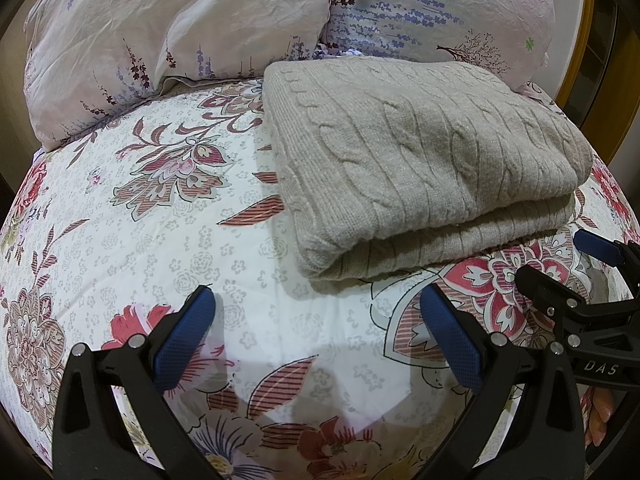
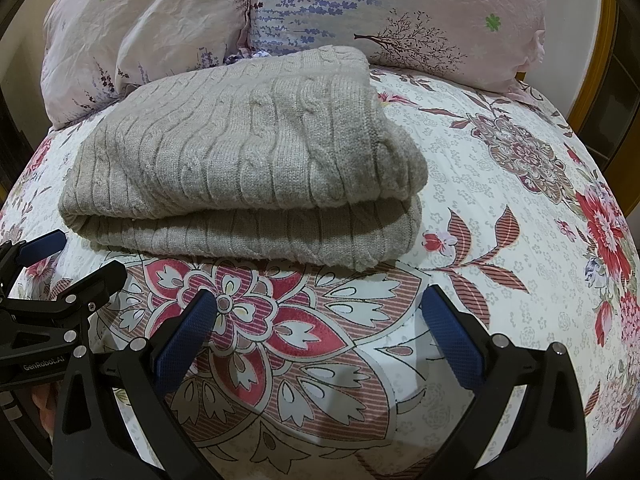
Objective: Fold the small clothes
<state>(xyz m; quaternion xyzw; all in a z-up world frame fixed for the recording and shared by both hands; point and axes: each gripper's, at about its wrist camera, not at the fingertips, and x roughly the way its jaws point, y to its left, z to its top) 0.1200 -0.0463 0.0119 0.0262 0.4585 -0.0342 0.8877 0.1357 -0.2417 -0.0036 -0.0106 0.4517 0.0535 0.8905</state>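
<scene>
A beige cable-knit sweater [image 1: 420, 160] lies folded into a thick rectangle on the floral bedspread [image 1: 160, 220]. It also shows in the right wrist view [image 2: 248, 168]. My left gripper [image 1: 316, 304] is open and empty, just short of the sweater's near left corner. My right gripper [image 2: 316, 300] is open and empty, just short of the sweater's near edge. The right gripper shows at the right edge of the left wrist view [image 1: 560, 256], and the left gripper at the left edge of the right wrist view [image 2: 76, 256].
Two pale floral pillows [image 1: 180, 32] [image 1: 440, 4] lie against the head of the bed behind the sweater. A wooden frame [image 2: 600, 60] shows at the far right. The bedspread [image 2: 500, 200] stretches on both sides of the sweater.
</scene>
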